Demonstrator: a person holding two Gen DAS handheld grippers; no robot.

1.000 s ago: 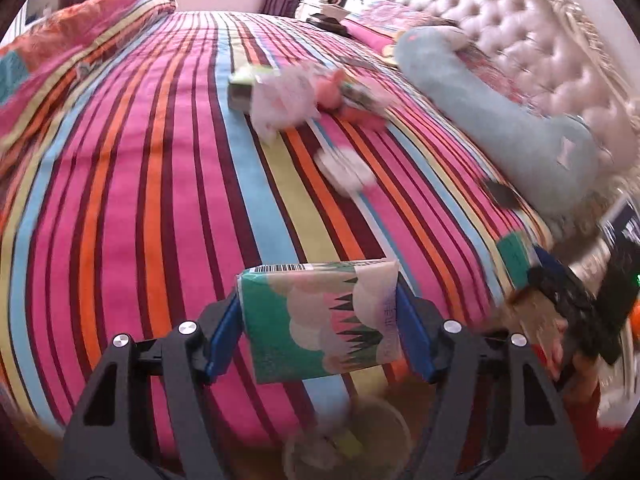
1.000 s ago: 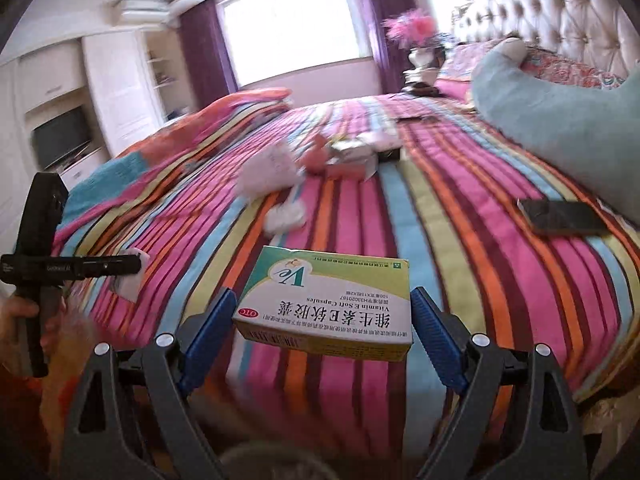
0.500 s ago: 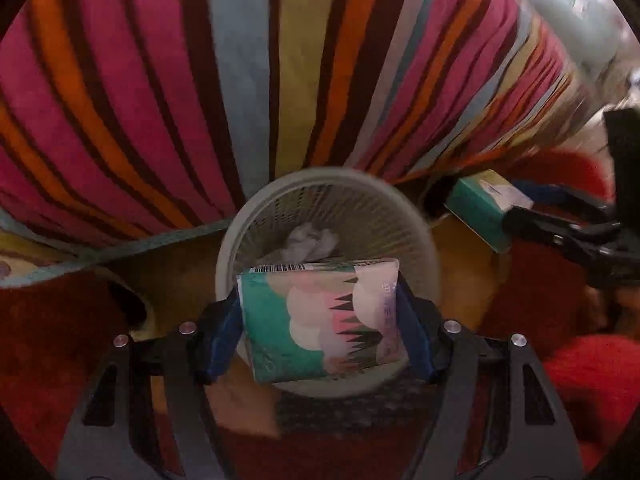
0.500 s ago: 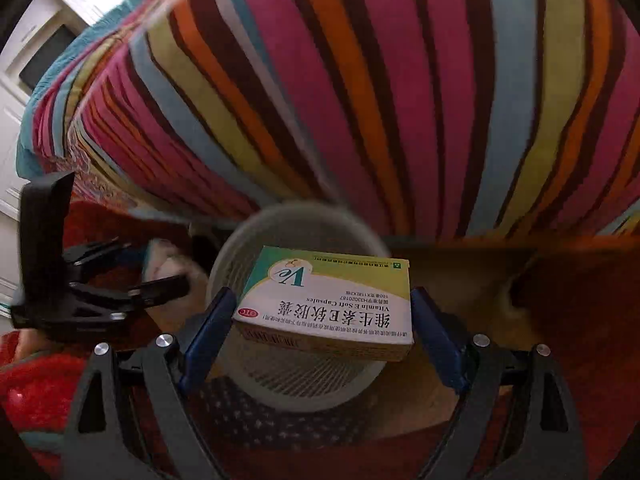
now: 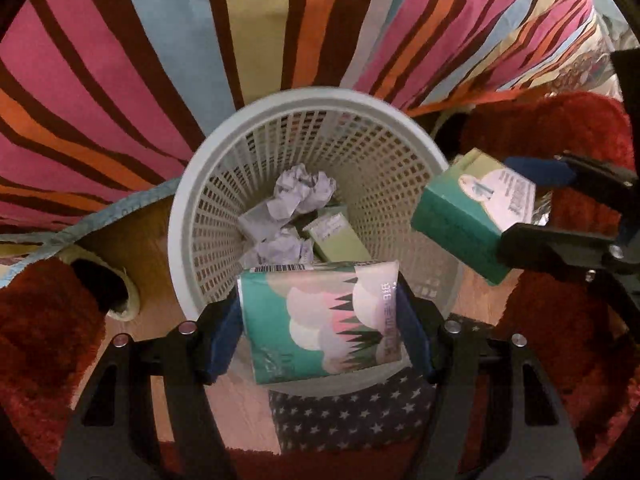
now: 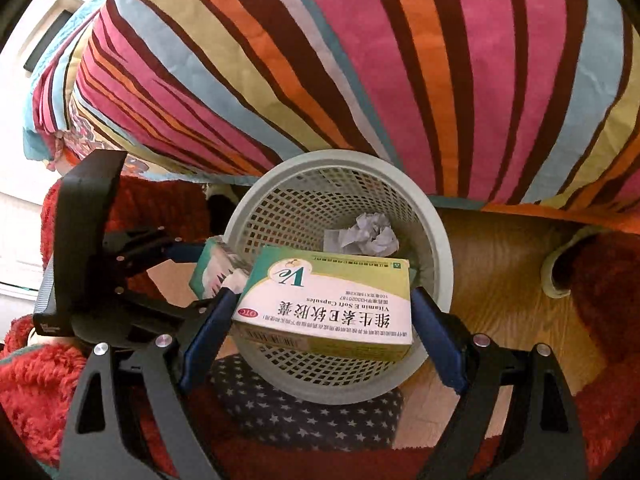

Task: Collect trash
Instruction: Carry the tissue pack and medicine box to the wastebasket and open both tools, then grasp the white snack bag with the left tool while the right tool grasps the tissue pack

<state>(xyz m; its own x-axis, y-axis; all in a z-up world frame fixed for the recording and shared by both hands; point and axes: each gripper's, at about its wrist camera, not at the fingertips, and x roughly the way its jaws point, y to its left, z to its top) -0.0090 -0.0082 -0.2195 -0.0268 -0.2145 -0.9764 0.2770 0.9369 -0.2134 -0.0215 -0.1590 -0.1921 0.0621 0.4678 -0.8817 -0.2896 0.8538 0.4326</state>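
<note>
Both hand-held grippers poised over a white lattice wastebasket (image 5: pixel 208 184) standing on the wooden floor (image 6: pixel 496 264) at the foot of a bed draped in a striped bedspread (image 5: pixel 132 64). Left hand-held gripper (image 5: pixel 320 320) clamped on a soft tissue pack (image 5: pixel 320 320) printed in green, pink and white, blue pads pressed against both ends, the pack hanging above the near rim of the basket. Right hand-held gripper (image 6: pixel 324 308) closed on a green and white vitamin E box (image 6: pixel 324 308), pads on both short ends, the box level and over the basket's near half; in the left wrist view the same box (image 5: pixel 468 216) seen tilted just past the basket's right rim. Neither item released yet. Inside the basket: crumpled white paper (image 5: pixel 296 196) heaped toward the middle, and a small pale green box (image 5: pixel 336 236) lying against it, partly hidden behind the tissue pack. Red shaggy rug (image 5: pixel 44 332) on both sides of the basket, and a dark cloth with white stars (image 5: pixel 352 420) under its near edge. Pale slipper (image 6: pixel 556 272) on the floor beside the rug, toe turned toward the bed. White cupboard front (image 6: pixel 24 104) at the far left of the right wrist view, too blurred for detail.
</note>
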